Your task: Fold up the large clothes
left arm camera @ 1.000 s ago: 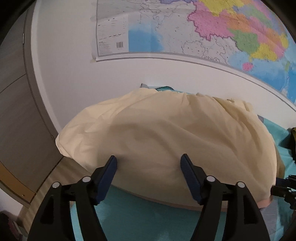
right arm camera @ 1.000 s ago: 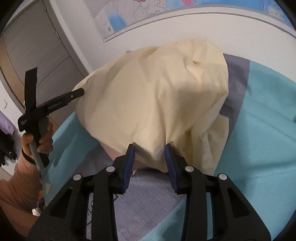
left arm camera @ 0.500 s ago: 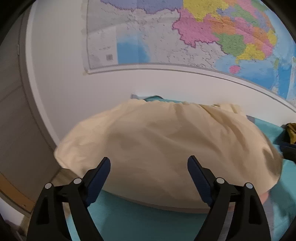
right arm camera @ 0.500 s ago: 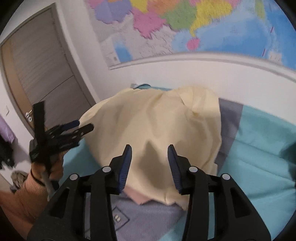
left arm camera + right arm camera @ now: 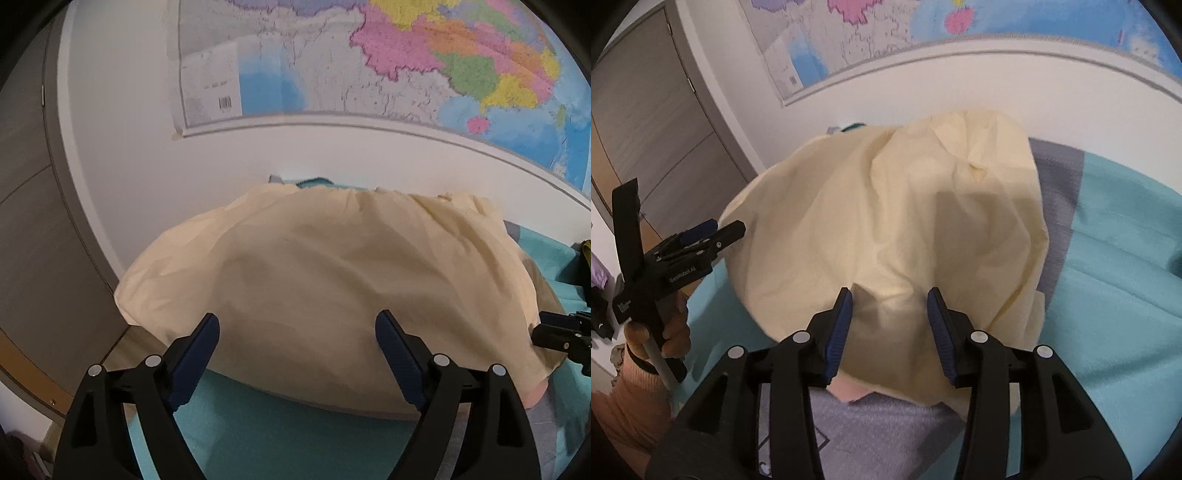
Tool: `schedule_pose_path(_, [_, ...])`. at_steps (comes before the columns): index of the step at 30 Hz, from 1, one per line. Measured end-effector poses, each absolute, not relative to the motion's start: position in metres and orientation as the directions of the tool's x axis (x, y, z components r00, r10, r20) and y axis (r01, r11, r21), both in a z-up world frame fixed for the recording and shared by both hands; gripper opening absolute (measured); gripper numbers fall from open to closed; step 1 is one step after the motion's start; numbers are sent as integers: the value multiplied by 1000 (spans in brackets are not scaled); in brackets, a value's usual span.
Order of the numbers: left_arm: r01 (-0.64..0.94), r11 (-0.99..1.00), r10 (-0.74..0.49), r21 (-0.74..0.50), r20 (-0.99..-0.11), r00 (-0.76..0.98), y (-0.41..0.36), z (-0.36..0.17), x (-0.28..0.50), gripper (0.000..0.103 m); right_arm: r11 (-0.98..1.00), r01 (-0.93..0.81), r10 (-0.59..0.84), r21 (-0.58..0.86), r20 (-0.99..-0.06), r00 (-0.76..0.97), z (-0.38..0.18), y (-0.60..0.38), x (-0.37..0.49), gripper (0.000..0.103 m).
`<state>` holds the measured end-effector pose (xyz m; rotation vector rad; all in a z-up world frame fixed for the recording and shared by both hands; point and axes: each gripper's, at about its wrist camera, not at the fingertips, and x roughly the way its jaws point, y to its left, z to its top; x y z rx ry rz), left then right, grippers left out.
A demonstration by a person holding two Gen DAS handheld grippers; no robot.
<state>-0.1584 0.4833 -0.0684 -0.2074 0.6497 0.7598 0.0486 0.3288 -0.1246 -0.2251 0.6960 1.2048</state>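
Observation:
A large pale yellow garment [image 5: 314, 280] lies spread on the bed, its far edge against the wall; it also shows in the right wrist view [image 5: 886, 221]. My left gripper [image 5: 297, 354] is open and empty just above the garment's near edge. My right gripper [image 5: 890, 325] is open, hovering over the garment's near hem, holding nothing. A pink layer [image 5: 849, 393] peeks from under the hem. The left gripper also shows in the right wrist view [image 5: 713, 230], held in a hand at the left.
The bed has a teal cover [image 5: 1115, 295] with a grey-purple panel [image 5: 886, 428]. A white wall with a coloured map [image 5: 369, 66] stands behind. A grey door [image 5: 646, 122] is at the left. A dark olive item [image 5: 585, 266] lies at the right edge.
Both grippers have opened wider and pulled back from the garment. The right gripper has let go of the hem, which now lies on the bed.

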Motion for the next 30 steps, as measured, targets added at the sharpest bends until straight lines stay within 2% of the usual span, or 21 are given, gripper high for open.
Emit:
schedule_pose_path(7, [-664,747,552,34,-589,590,453,-51,-164,93,353,-921,808,164,-549,213,-108,318,24,49])
schedule_pose_path(14, [-652,758,524,-9,-586,618,430,-46,-164,96,361,-927,796,99,-550,251,-113,313,0,57])
schedule_pose_path(16, [-651,759,520,-16,-588,620,423,-46,-165,96,363,-927,799,91,-543,260,-112,308,-6,64])
schedule_pose_path(20, [-664,746,512,-47,-598,617,415,-48,-172,96,376,-924,809,74,-512,288,-108,298,-21,85])
schedule_pose_path(26, [-686,727,532,-30,-606,591,394,-46,-186,96,373,-926,817,49,-490,303,-106,286,-44,97])
schedule_pose_path(30, [-688,725,535,-37,-599,596,383,-44,-194,96,381,-924,820,34,-475,320,-105,275,-55,97])
